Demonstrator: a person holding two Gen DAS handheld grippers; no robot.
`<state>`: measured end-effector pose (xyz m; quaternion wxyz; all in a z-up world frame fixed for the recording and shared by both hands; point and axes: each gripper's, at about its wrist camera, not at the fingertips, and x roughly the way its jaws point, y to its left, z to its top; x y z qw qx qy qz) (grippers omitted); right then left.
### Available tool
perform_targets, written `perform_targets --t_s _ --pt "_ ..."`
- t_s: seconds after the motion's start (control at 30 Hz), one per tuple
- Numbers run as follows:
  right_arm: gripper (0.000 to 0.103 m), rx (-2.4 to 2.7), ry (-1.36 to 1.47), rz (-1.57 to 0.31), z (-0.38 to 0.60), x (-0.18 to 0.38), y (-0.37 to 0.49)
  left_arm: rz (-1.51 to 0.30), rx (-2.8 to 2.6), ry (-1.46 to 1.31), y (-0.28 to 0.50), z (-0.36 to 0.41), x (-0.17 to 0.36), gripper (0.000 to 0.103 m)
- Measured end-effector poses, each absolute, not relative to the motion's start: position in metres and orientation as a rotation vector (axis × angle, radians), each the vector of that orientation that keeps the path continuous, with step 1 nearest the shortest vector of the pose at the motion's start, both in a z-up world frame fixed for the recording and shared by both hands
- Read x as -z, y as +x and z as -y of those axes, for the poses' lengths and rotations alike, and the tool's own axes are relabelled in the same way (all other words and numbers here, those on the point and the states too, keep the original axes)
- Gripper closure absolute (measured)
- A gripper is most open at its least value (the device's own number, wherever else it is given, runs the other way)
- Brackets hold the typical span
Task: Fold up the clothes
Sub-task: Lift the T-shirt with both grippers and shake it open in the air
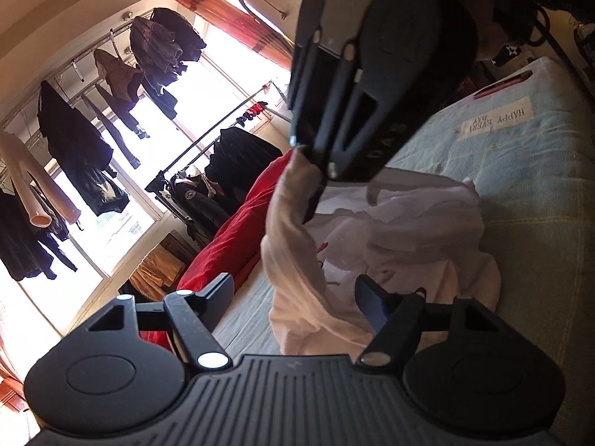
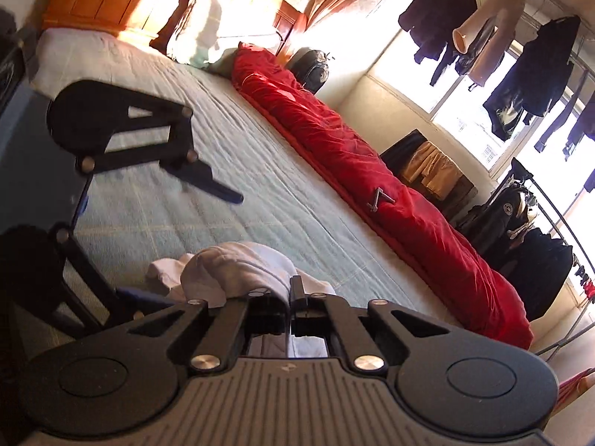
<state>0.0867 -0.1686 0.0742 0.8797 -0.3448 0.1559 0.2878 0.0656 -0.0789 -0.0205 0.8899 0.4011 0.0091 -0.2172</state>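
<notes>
A crumpled white cotton garment [image 1: 401, 245] lies on the bed's pale blue-green quilted cover [image 1: 528, 186], near the edge closest to the cameras. One twisted strip of it rises off the heap.

The right hand-held gripper [image 2: 291, 297] is clenched on that white cloth: in the right wrist view its two black fingers meet with a fold of fabric pinched between them, the rest of the garment bunched just beyond the tips. In the left wrist view the same gripper reaches in from above, its closed tips holding the top of the raised strip clear of the cover.

The left hand-held gripper [image 1: 297, 293] stands released, its jaws apart on either side of the raised strip, and its blue pads [image 1: 372, 308] do not press on the cloth. Whether the fabric brushes one finger cannot be told.

A long red quilted duvet [image 2: 372, 171] lies rolled along the far side of the bed, beside the window. Dark clothes [image 1: 70, 137] hang on a metal rail [image 1: 208, 137] against the bright panes. A white label reading HAPPY EVERY DAY [image 1: 494, 120] is sewn on the cover beyond the garment.
</notes>
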Motion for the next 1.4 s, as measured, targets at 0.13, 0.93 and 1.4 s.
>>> perform_targets --t_s 0.13,0.93,1.4 --pt "0.101 -0.621 -0.706 -0.310 0.168 -0.088 0.080 -0.017 0.392 0.804 0.075 0.085 0.012 0.057" --pt "0.056 -0.417 -0.622 -0.514 0.244 0.005 0.079 -0.134 0.200 0.685 0.131 0.050 -0.050 0.097" --pt "0.060 -0.265 -0.823 -0.358 0.230 0.020 0.084 -0.201 0.209 0.647 0.137 0.035 -0.051 0.096"
